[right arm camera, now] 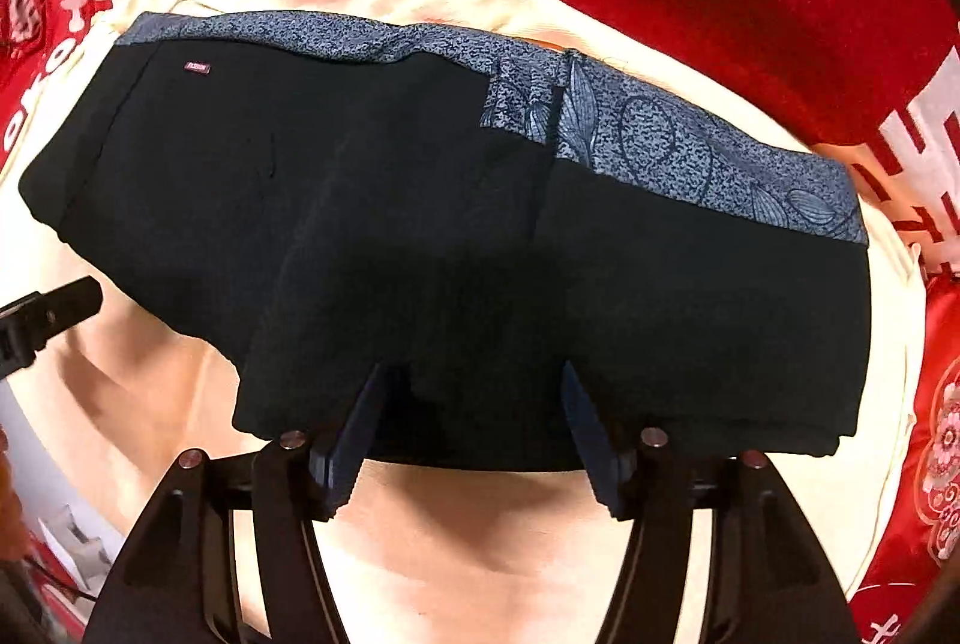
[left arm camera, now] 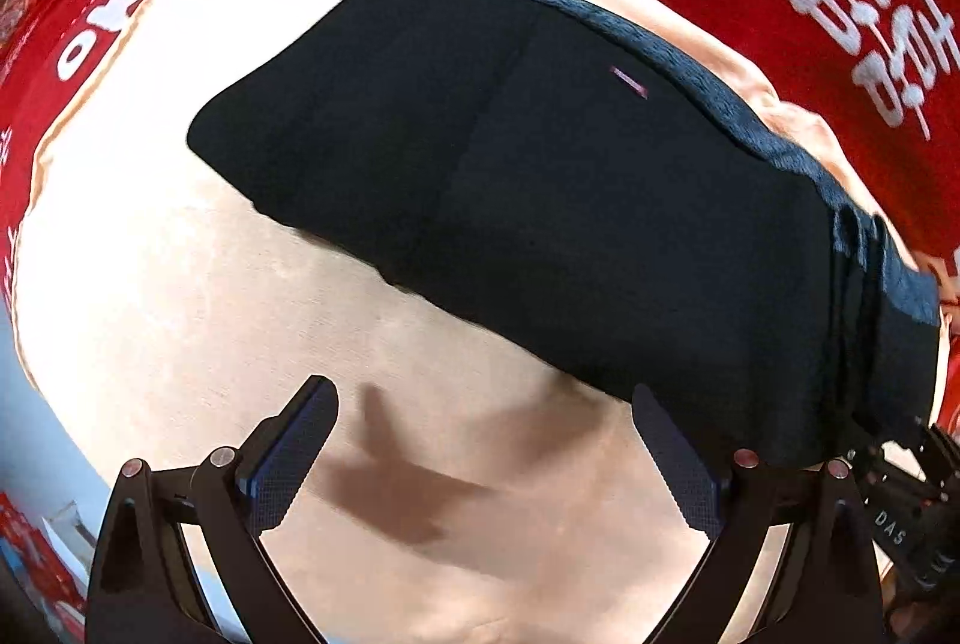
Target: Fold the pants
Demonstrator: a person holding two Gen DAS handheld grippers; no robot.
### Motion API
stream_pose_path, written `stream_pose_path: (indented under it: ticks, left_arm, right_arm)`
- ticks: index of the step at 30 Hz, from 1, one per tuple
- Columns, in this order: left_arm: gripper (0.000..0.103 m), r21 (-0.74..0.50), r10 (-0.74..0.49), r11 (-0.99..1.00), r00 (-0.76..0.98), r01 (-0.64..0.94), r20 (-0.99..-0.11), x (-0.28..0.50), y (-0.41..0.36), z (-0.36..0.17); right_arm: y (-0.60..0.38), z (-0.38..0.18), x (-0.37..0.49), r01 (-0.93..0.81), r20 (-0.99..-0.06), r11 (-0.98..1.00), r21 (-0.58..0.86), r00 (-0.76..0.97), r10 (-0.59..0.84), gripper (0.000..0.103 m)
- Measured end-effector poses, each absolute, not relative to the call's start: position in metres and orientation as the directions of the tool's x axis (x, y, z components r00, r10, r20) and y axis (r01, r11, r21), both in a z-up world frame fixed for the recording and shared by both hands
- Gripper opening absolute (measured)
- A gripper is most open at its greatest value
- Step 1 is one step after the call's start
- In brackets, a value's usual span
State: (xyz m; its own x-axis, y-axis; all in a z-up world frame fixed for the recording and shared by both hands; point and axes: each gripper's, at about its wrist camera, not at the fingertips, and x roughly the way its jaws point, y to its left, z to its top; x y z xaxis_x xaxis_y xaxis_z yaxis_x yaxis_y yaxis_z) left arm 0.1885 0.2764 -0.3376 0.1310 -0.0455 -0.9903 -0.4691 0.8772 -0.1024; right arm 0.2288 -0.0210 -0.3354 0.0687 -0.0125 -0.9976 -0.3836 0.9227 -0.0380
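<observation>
The black pants (left arm camera: pixel 540 200) lie folded into a compact bundle on a cream cloth (left arm camera: pixel 180 284), with a blue patterned waistband (left arm camera: pixel 690 62) along the far edge. In the right wrist view the pants (right arm camera: pixel 420 236) fill the middle, waistband (right arm camera: pixel 660 146) at the far side. My left gripper (left arm camera: pixel 486 410) is open and empty above the cream cloth, just short of the pants' near edge. My right gripper (right arm camera: pixel 474 392) is open, its fingers astride the near edge of the bundle. The right gripper's body shows in the left wrist view (left arm camera: pixel 912 500), and the left one in the right wrist view (right arm camera: pixel 42 314).
A red cloth with white lettering (left arm camera: pixel 870 14) covers the surface beyond and around the cream cloth (right arm camera: pixel 600 554). Red embroidered fabric (right arm camera: pixel 942 434) lies at the right. Red and white items (left arm camera: pixel 36 554) sit at the lower left.
</observation>
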Motion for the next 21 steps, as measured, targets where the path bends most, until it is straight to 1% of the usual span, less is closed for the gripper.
stream_pose_path:
  ticks: [4,7,11,16,20,21]
  left_arm:
    - [0.099,-0.148,-0.069,0.853,0.174,-0.500,-0.982,0.187,0.302,-0.339]
    - [0.099,-0.229,-0.111,0.811,0.242,-0.539,-0.964,0.185,0.330,-0.338]
    - [0.099,-0.395,-0.199,0.713,0.372,-0.579,-0.906,0.176,0.372,-0.343]
    - [0.099,-0.556,-0.311,0.588,0.471,-0.587,-0.825,0.164,0.396,-0.365]
    - [0.101,-0.628,-0.335,0.541,0.542,-0.559,-0.771,0.163,0.400,-0.359]
    - [0.101,-0.640,-0.341,0.530,0.552,-0.556,-0.761,0.164,0.391,-0.356]
  right_arm:
    - [-0.024,-0.336,0.231,-0.359,-0.998,0.933,-0.016,0.057,0.005,0.068]
    - [-0.023,-0.337,0.231,-0.366,-0.998,0.930,-0.020,0.059,0.002,0.068]
    - [-0.025,-0.337,0.232,-0.362,-0.998,0.932,-0.007,0.054,0.014,0.068]
    - [-0.024,-0.340,0.229,-0.377,-0.998,0.926,-0.011,0.056,0.011,0.068]
    - [-0.023,-0.340,0.226,-0.380,-0.998,0.925,-0.014,0.061,0.010,0.068]
    - [-0.022,-0.339,0.225,-0.380,-0.998,0.925,-0.014,0.062,0.010,0.069]
